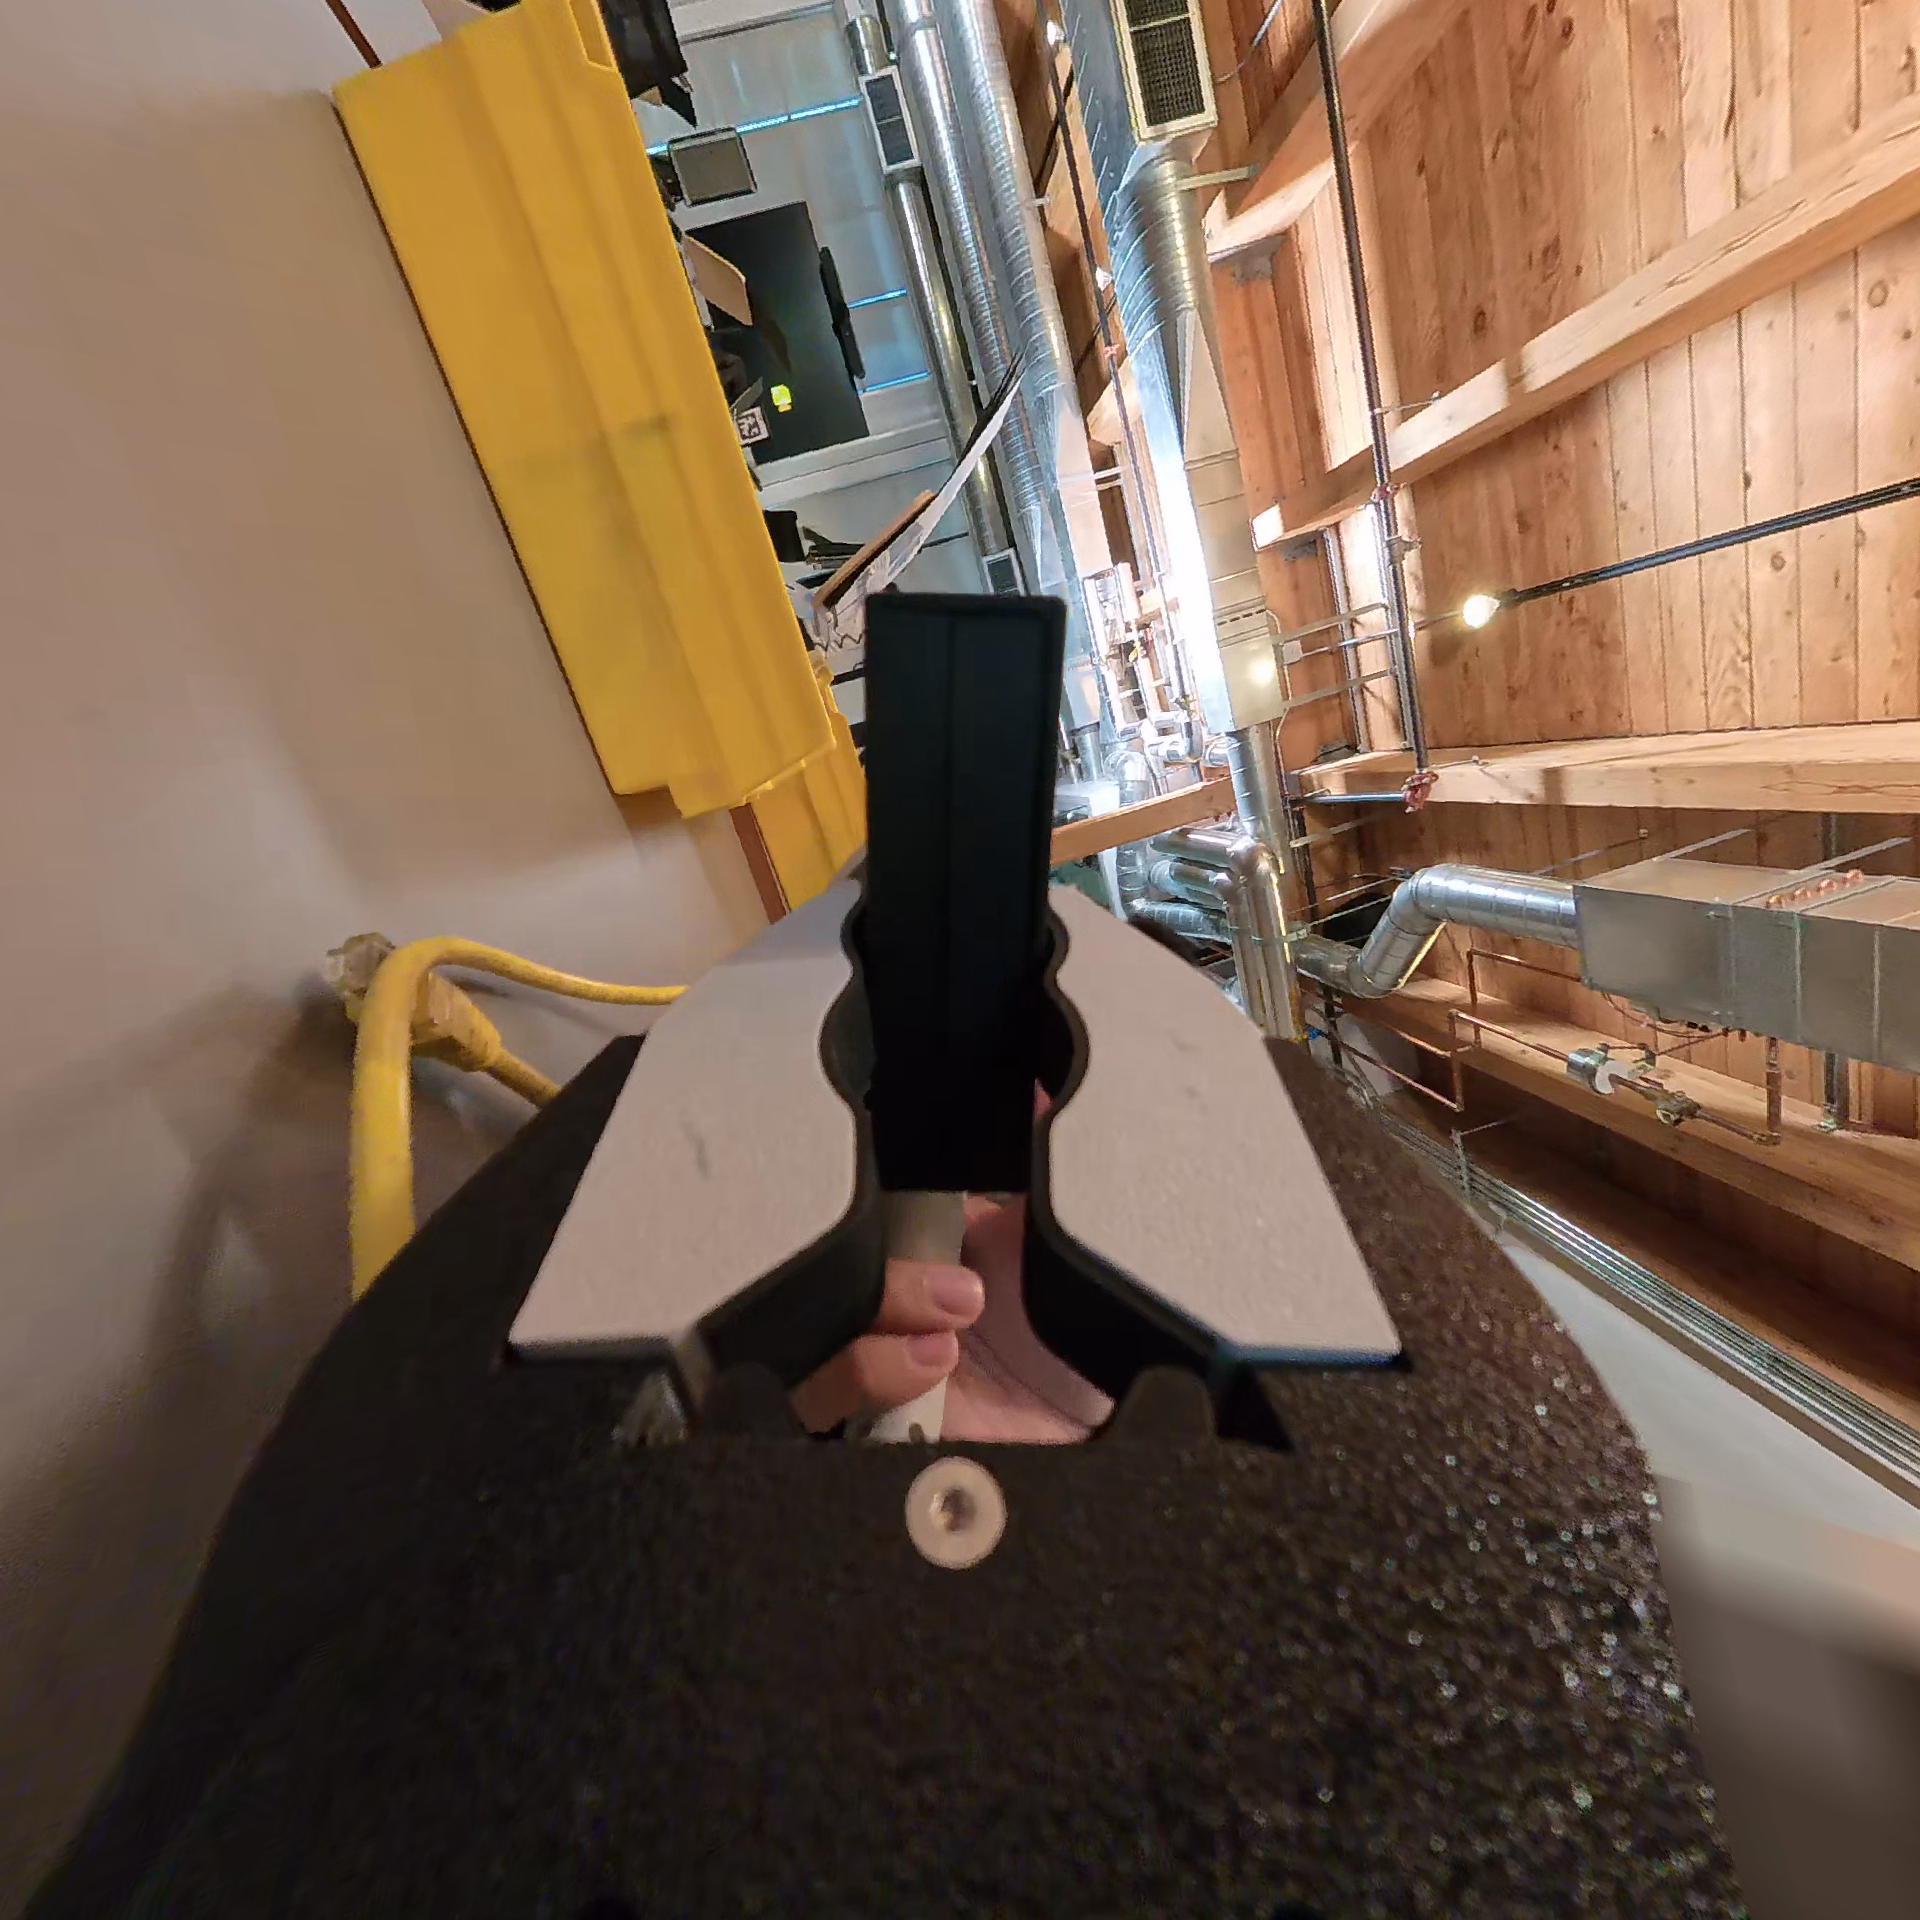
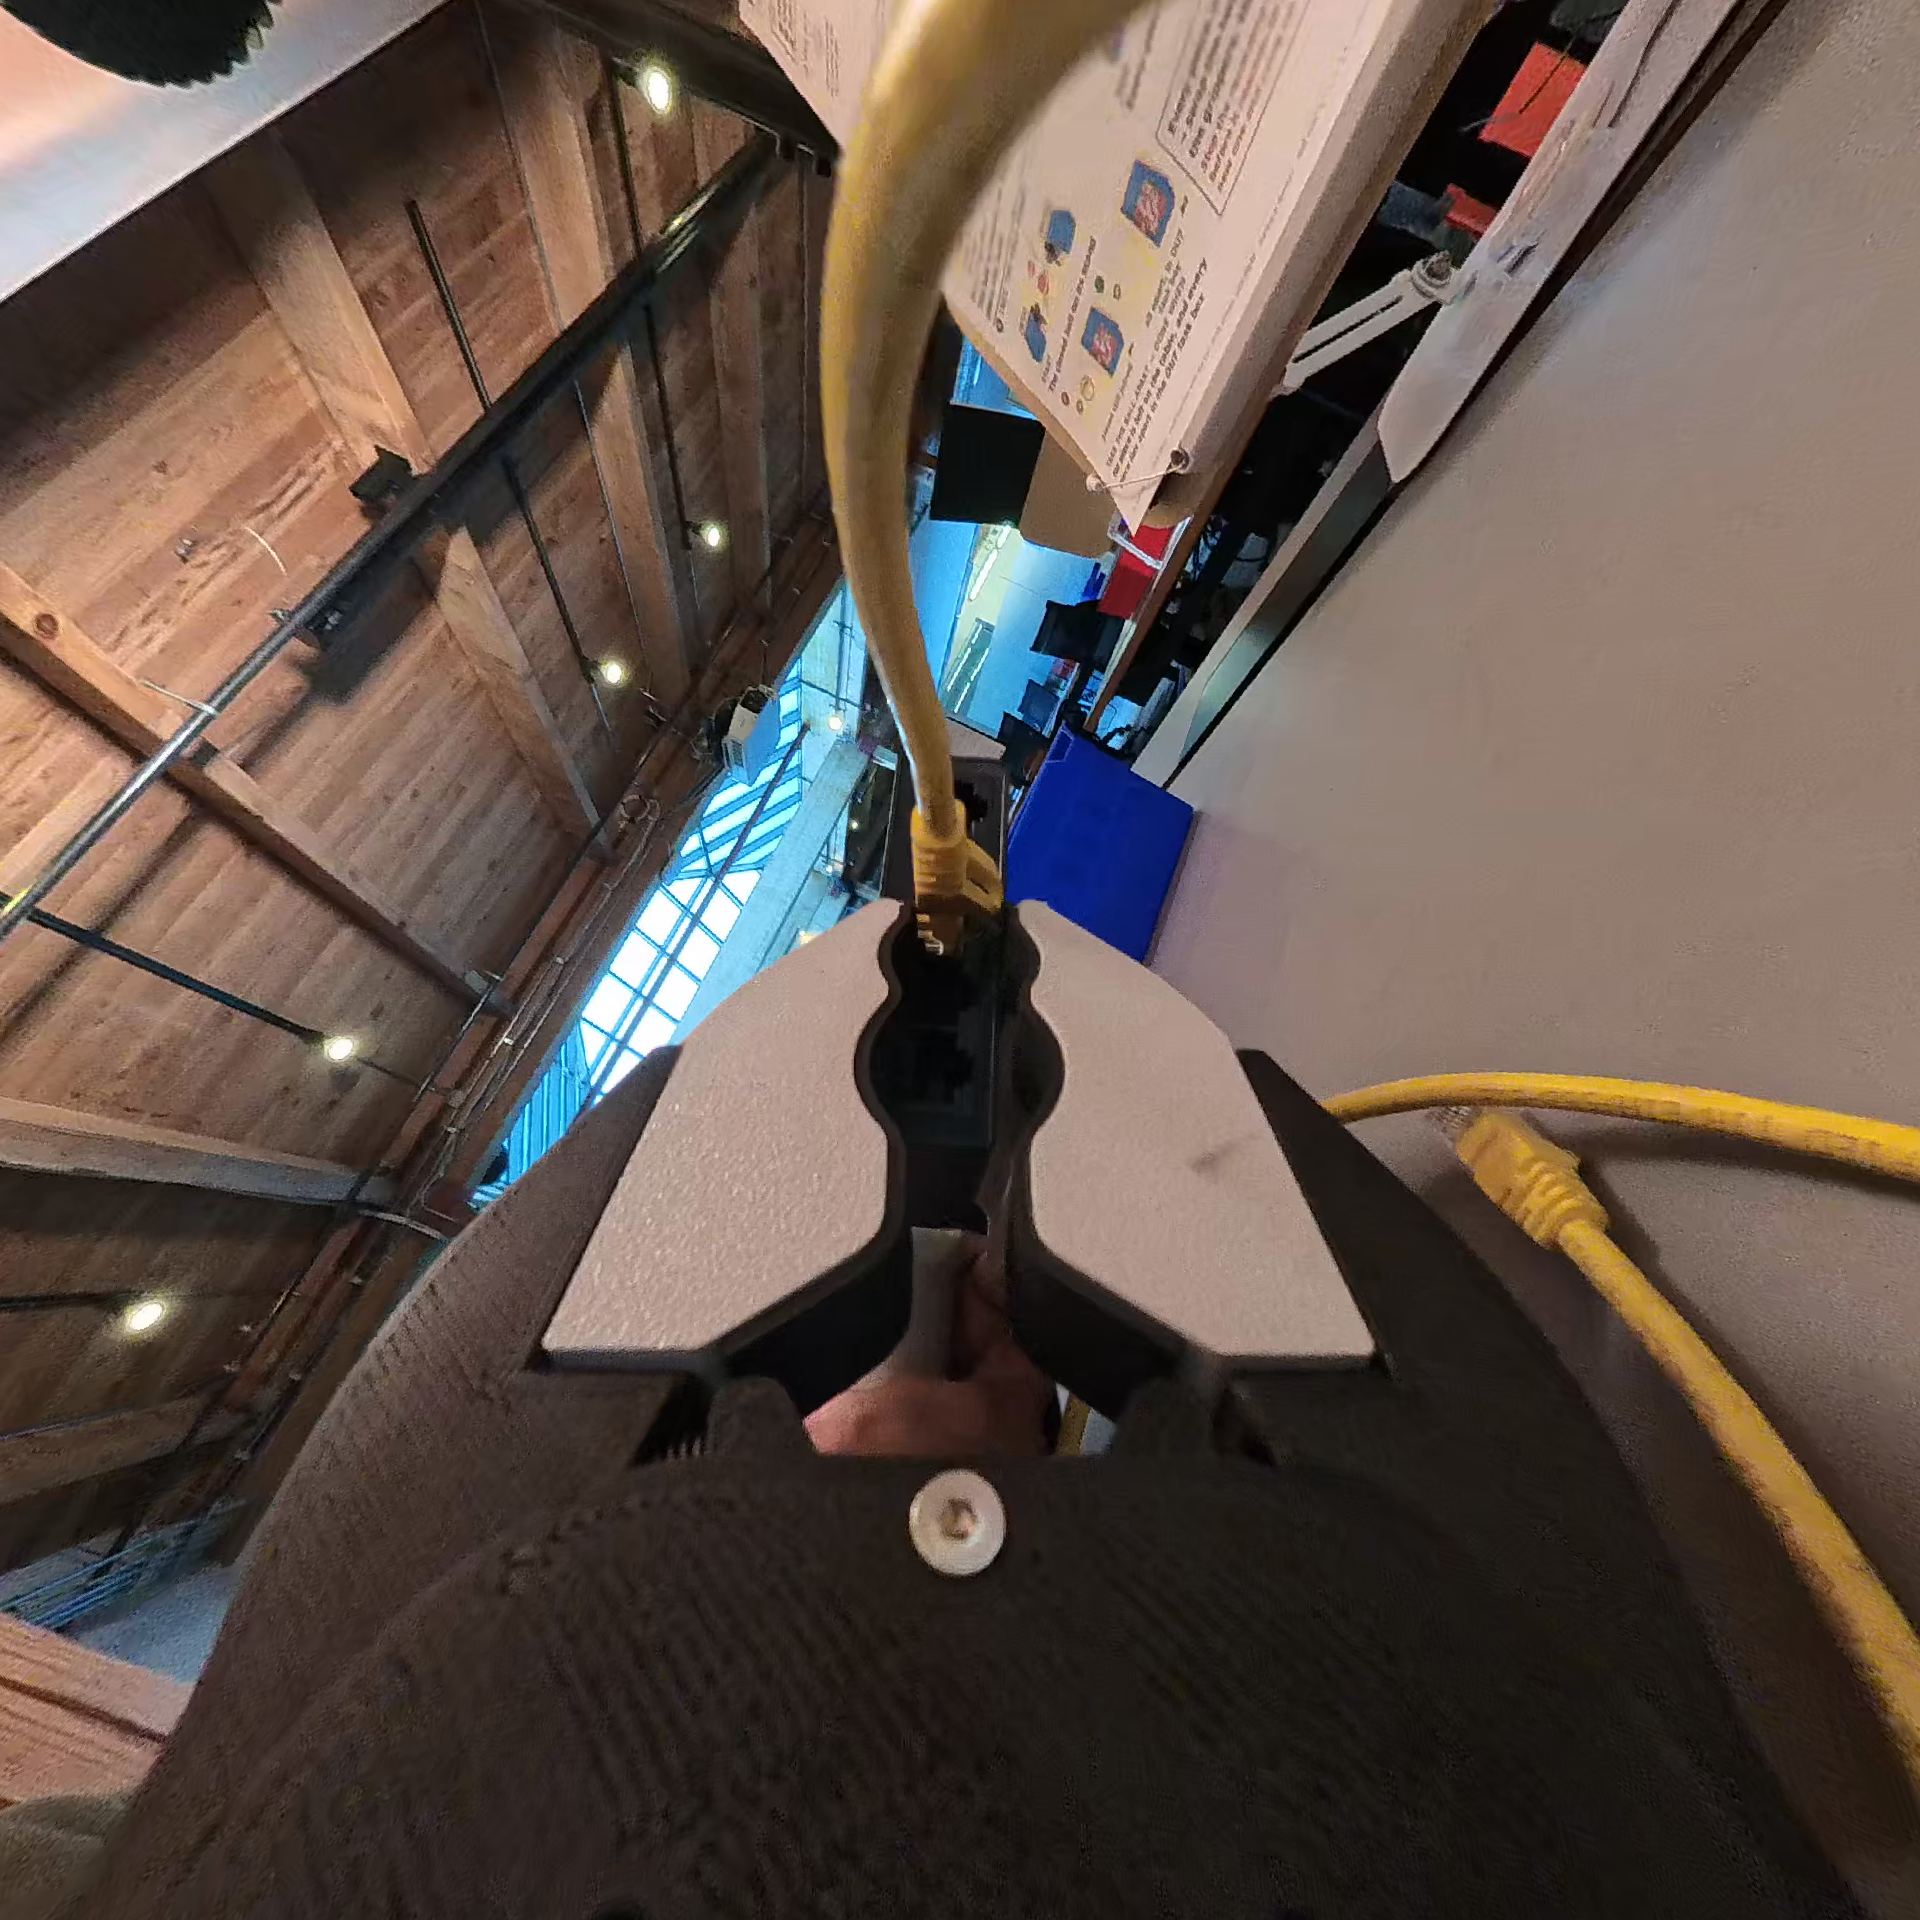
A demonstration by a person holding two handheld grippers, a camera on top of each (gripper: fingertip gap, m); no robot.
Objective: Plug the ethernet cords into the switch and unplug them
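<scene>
A yellow bin (image 1: 582,416) lay on the pale table (image 1: 187,623), near its edge. Silver ducts (image 1: 1164,260) and a vent (image 1: 1164,73) ran along the wooden ceiling (image 1: 1662,312), where a lamp (image 1: 1475,610) glowed. In the right wrist view a blue bin (image 2: 1101,842) sat on the table, with a printed sheet (image 2: 1122,260) beyond it.

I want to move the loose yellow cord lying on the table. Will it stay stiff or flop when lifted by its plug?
Probably floppy: the loose yellow cord lies in soft curves on the table, and the plugged cord droops in an arc. It looks thin and likely light. The trailing length would probably drag, and its plug may snag.
</scene>
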